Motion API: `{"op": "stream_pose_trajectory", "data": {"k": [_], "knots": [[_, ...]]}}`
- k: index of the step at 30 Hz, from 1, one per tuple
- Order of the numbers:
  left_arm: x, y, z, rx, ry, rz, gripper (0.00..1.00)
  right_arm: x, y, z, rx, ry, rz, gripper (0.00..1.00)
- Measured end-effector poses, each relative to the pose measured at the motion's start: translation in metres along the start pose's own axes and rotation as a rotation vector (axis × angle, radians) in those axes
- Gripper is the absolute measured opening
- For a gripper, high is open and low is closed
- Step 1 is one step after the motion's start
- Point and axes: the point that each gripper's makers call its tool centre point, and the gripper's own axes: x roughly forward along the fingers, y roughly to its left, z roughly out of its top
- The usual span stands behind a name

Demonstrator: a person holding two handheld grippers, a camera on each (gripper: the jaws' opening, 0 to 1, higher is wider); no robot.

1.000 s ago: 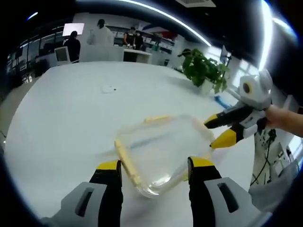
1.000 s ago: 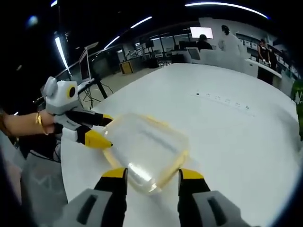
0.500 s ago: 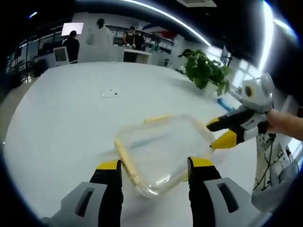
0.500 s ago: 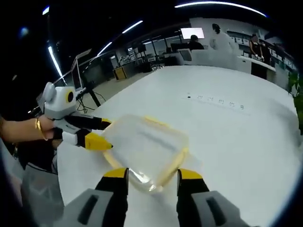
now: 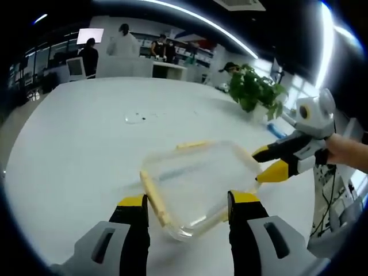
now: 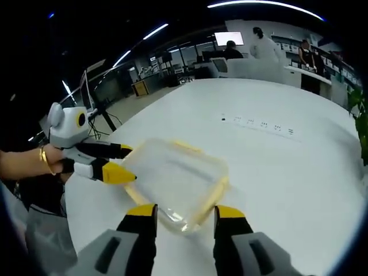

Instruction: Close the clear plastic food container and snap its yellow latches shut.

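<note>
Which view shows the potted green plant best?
The left gripper view: the potted green plant stands whole at the table's far edge. In the right gripper view only some leaves show, cut off at the right edge.

container (image 5: 198, 184): clear plastic is being shown, colourless and glossy
latches (image 5: 154, 198): pale yellow strips are being shown along the container's edges
left gripper (image 5: 187, 208): black jaws are being shown capped in yellow, on grey housings
right gripper (image 6: 180, 214): black jaws are being shown with yellow tips, on grey housings
table (image 5: 80, 138): plain white is being shown
plant (image 5: 252, 87): green leaves are being shown
bracelet (image 6: 43, 155): gold is being shown on the wrist
</note>
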Motion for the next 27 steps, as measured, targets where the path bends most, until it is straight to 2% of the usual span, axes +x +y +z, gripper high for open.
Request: {"op": "stream_pose_trajectory", "data": {"k": [20,27], "knots": [[0.008,0.006,0.009,-0.022,-0.027,0.011,0.51,0.003,-0.006,0.004,0.048,-0.019,-0.009,0.36],[0.011,0.008,0.011,-0.033,-0.033,0.022,0.51,0.004,-0.009,0.008,0.045,-0.038,-0.042,0.34]]}}
